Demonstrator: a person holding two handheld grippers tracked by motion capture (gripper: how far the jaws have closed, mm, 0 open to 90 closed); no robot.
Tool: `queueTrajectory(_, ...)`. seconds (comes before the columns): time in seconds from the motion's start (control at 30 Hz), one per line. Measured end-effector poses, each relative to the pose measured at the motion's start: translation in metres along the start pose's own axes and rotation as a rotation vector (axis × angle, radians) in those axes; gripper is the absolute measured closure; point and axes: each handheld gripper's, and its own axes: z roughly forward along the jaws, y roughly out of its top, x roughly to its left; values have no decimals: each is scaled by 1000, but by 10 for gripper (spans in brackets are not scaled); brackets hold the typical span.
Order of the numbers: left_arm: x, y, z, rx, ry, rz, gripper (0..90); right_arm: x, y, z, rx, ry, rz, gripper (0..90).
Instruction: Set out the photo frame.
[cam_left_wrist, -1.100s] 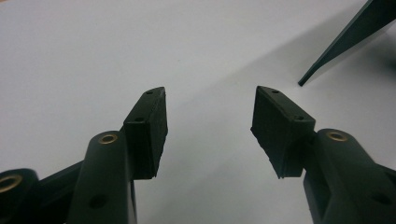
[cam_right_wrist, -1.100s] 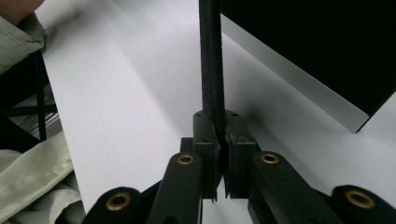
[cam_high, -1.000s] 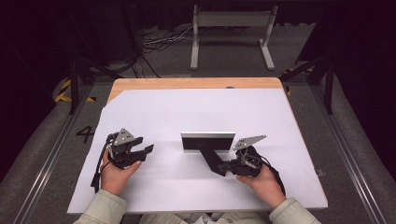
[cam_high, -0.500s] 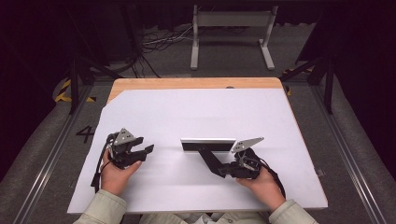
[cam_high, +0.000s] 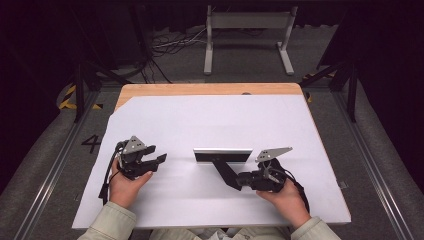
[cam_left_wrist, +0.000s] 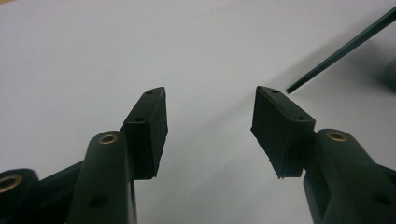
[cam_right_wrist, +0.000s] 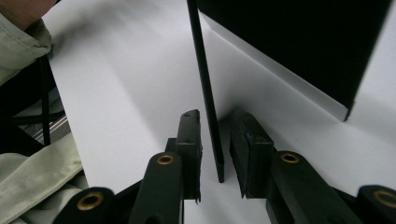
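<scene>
White sheet (cam_high: 210, 125) covered nearly the whole table, a strip of bare wood (cam_high: 210, 89) showing along the far edge, dark floor all round. Near the middle stood the photo frame (cam_high: 223, 155), upright, its black prop leg (cam_high: 226, 172) slanting back toward the person. The right gripper (cam_high: 241, 181) sat at the end of that leg; in the right gripper view the leg (cam_right_wrist: 205, 93) ran between the two pads with a sliver of daylight on each side, jaws having just been easing apart, nothing pinched. The left gripper (cam_high: 159, 160) rested well apart to the frame's left, jaws spread wide and empty. Plenty of free sheet lay beyond the frame and between the two grippers.
</scene>
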Motion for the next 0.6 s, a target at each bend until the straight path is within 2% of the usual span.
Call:
queueTrajectory(0.1, -2, 3, 1, -9, -28, 12, 494, 0, -1, -8, -19, -21, -7, 733)
queueTrajectory(0.23, -6, 8, 4, 0, -58, 51, 635, 0, -3, -21, -54, -38, -5, 760)
queueTrajectory(0.43, -9, 14, 8, 3, -97, 57, 803, -3, -5, -35, -87, -60, -2, 796)
queueTrajectory(0.53, -9, 17, 11, -3, -118, 47, 880, -4, -6, -42, -105, -83, -3, 800)
queueTrajectory(0.6, -9, 19, 14, -4, -139, 32, 898, -5, -7, -46, -117, -96, 1, 800)
